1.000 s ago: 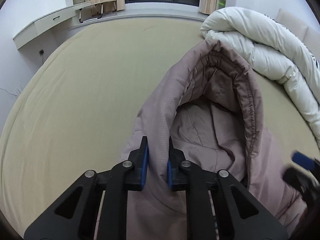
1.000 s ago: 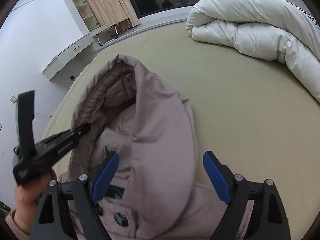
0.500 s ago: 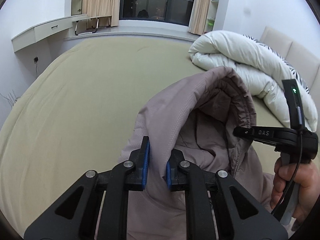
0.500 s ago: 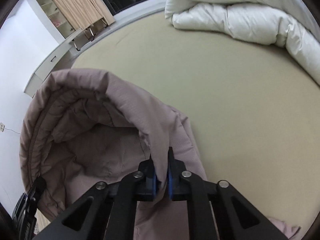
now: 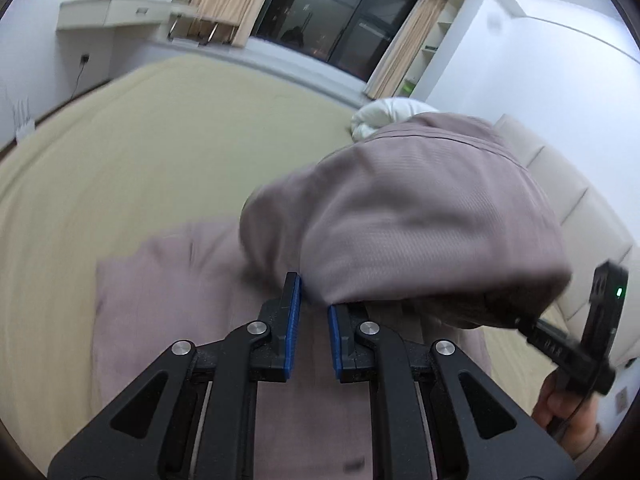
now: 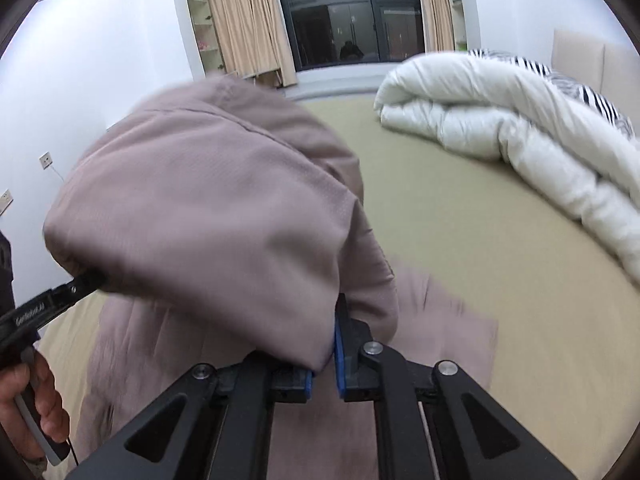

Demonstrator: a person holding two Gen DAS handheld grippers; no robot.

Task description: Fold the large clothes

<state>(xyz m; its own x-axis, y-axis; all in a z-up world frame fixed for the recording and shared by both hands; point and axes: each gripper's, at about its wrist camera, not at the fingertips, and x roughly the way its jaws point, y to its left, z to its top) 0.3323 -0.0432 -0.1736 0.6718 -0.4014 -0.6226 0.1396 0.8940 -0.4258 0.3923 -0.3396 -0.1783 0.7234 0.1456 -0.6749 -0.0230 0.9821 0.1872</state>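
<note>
A large mauve padded coat (image 5: 168,320) lies on the beige bed. Its hood (image 5: 420,216) is lifted and turned over towards me, outer side showing. My left gripper (image 5: 314,308) is shut on the hood's left edge. My right gripper (image 6: 326,344) is shut on the hood's right edge, with the hood (image 6: 200,208) draped over its left finger. Each gripper shows in the other's view, the right one (image 5: 568,344) at the right edge and the left one (image 6: 48,304) at the left edge.
The beige bed (image 5: 140,140) stretches ahead. A rolled white duvet (image 6: 500,120) lies at the far right of it. A padded headboard (image 5: 580,208) is on the right. A window with curtains and a wall desk (image 5: 108,12) lie beyond the bed.
Both grippers have lifted the hood and swung it over towards me, so its outer side now faces the cameras. The right gripper shut on the hood edge a second ago.
</note>
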